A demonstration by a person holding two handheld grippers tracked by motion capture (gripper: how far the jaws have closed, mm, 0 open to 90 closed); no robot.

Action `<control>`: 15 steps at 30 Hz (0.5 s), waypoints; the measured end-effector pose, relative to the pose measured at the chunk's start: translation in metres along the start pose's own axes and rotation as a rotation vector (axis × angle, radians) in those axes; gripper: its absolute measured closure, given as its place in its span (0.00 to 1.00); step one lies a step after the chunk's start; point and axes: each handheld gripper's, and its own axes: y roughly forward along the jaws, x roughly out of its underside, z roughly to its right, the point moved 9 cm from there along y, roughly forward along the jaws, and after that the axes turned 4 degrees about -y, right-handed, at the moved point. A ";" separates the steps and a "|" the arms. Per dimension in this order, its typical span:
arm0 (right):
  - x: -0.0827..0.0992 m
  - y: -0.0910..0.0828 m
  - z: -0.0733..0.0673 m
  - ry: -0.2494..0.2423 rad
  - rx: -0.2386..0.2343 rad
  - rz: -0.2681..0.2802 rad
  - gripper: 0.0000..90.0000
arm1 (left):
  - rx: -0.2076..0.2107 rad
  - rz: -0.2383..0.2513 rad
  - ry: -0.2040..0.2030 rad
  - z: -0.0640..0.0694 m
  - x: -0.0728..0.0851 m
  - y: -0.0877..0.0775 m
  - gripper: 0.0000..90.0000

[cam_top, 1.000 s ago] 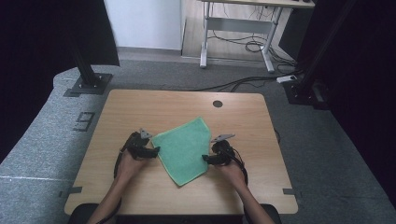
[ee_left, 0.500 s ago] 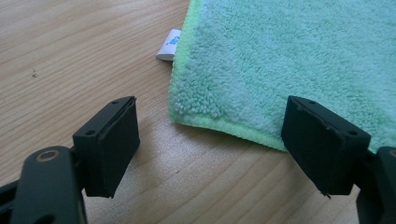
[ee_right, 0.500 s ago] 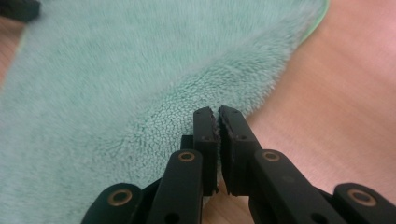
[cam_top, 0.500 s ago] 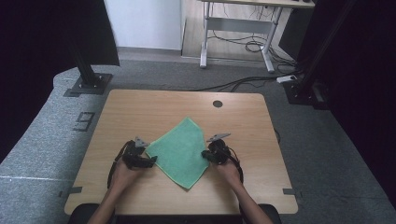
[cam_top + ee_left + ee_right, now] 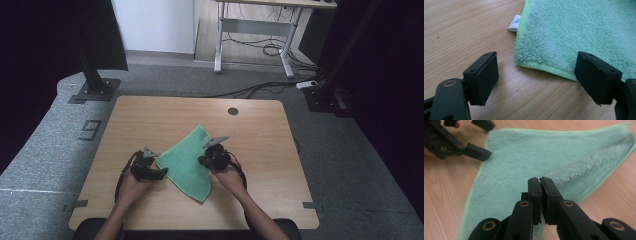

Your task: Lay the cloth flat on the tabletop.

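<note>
Basically a soft, light terry cloth (image 5: 187, 160): green microfibre, limp, will drape and fold rather than hold shape, and I'd expect no slip risk on those pads. It lies flat on the table (image 5: 150, 115) between the two grippers, and its edge by the right gripper looks lifted.

Right gripper (image 5: 540, 182): jaws pressed together on a pinch of the cloth's edge, and that flap rises off to its right. Whether it has one layer or two between the pads is hard to make out.

Left gripper (image 5: 534, 72): jaws wide apart, gripping nothing, a cloth corner just ahead between them, not touching either pad. A white label (image 5: 514, 23) sticks out past that corner.

Best hold, I'd say: corners or hem, pinched deep. The cloth's underside is hidden. Far tip blurred in the right gripper view.
</note>
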 end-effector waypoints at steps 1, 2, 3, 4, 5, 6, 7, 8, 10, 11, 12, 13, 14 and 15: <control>-0.003 0.012 -0.009 -0.018 -0.019 -0.011 0.95 | 0.001 0.001 0.000 0.000 0.000 0.000 0.21; -0.003 0.018 -0.013 -0.021 -0.027 -0.019 0.95 | 0.000 0.002 0.001 0.000 0.000 0.000 0.21; -0.003 0.023 -0.016 -0.025 -0.036 -0.031 0.95 | 0.001 0.002 0.001 0.000 0.000 0.000 0.21; -0.003 0.029 -0.019 -0.027 -0.043 -0.041 0.95 | 0.002 0.003 0.001 0.000 0.000 0.000 0.21; -0.002 0.034 -0.021 -0.033 -0.050 -0.050 0.95 | 0.002 0.003 0.001 0.000 0.000 0.000 0.21; 0.000 0.039 -0.023 -0.032 -0.057 -0.062 0.94 | 0.002 0.004 0.001 0.000 0.000 0.000 0.22; 0.002 0.043 -0.024 -0.030 -0.064 -0.072 0.94 | 0.002 0.004 0.001 0.000 0.000 0.000 0.21; 0.004 0.047 -0.025 -0.031 -0.075 -0.079 0.94 | 0.003 0.005 0.001 0.000 0.000 0.000 0.21; 0.005 0.050 -0.027 -0.012 -0.099 -0.073 0.93 | 0.002 0.008 0.000 0.000 0.000 0.000 0.21; 0.004 0.049 -0.027 -0.005 -0.104 -0.072 0.91 | 0.002 0.008 0.000 0.000 0.000 0.000 0.21; 0.002 0.047 -0.026 0.001 -0.110 -0.066 0.88 | 0.003 0.009 -0.001 0.000 0.000 0.000 0.21; -0.001 0.044 -0.025 0.006 -0.113 -0.052 0.84 | 0.003 0.009 0.001 0.000 0.000 0.000 0.21; -0.005 0.040 -0.023 0.012 -0.111 -0.039 0.80 | 0.004 0.010 0.000 0.000 0.000 0.000 0.21; -0.009 0.036 -0.020 0.013 -0.108 -0.023 0.78 | 0.004 0.010 0.000 0.000 0.000 0.000 0.21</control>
